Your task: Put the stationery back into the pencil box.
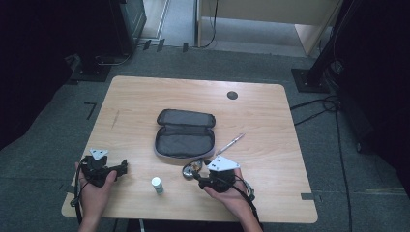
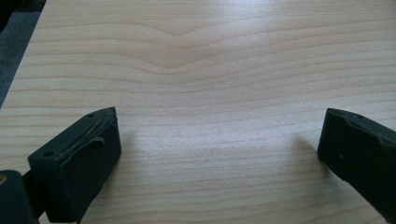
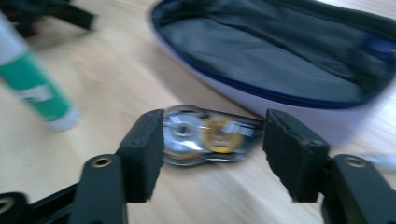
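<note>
Your right gripper (image 3: 212, 149) has its fingers apart around the correction tape (image 3: 210, 135), just in front of the open pencil case (image 3: 280, 56). It's light, hard, slick plastic (grab the flat sides). Left gripper (image 2: 217, 154): fingers apart, empty.

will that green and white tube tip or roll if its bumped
The tube stands upright on a narrow base, so a nudge would probably topple it. It looks round, so once down it would likely roll. It seems small and light.

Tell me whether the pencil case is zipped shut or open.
Open. The pencil case lies on the table with its lid folded back, and its dark lining shows in the high view and the right gripper view.
</note>
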`<control>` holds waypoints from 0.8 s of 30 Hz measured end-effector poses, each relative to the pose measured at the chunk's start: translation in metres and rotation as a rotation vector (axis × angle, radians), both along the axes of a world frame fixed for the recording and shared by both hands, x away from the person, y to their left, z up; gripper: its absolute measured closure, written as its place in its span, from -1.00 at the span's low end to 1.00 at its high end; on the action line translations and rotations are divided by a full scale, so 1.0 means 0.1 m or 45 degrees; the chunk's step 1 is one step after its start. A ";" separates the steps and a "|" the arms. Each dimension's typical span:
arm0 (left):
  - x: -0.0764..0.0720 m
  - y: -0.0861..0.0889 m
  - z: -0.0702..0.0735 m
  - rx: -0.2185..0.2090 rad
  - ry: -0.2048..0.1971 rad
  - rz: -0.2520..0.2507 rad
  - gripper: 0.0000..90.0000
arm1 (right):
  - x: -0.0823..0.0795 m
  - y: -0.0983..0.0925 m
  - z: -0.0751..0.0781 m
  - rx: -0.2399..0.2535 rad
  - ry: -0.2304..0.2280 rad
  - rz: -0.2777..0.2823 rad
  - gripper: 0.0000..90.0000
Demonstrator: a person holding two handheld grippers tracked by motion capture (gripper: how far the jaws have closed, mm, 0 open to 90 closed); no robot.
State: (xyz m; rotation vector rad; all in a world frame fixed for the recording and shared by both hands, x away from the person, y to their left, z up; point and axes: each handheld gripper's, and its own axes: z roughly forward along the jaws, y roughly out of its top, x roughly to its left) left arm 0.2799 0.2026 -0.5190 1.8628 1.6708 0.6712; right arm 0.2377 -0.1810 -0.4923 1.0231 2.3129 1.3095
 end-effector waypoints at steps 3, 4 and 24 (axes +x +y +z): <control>0.00 0.00 0.00 0.000 0.000 0.000 -1.00 | 0.00 0.12 -0.04 0.006 0.004 0.065 -0.16; 0.00 0.00 0.00 0.000 0.000 0.000 -1.00 | 0.00 0.12 -0.04 0.006 0.004 0.065 -0.16; 0.00 0.00 0.00 0.000 0.000 0.000 -1.00 | 0.25 0.41 -0.22 -0.126 -0.008 0.180 -0.32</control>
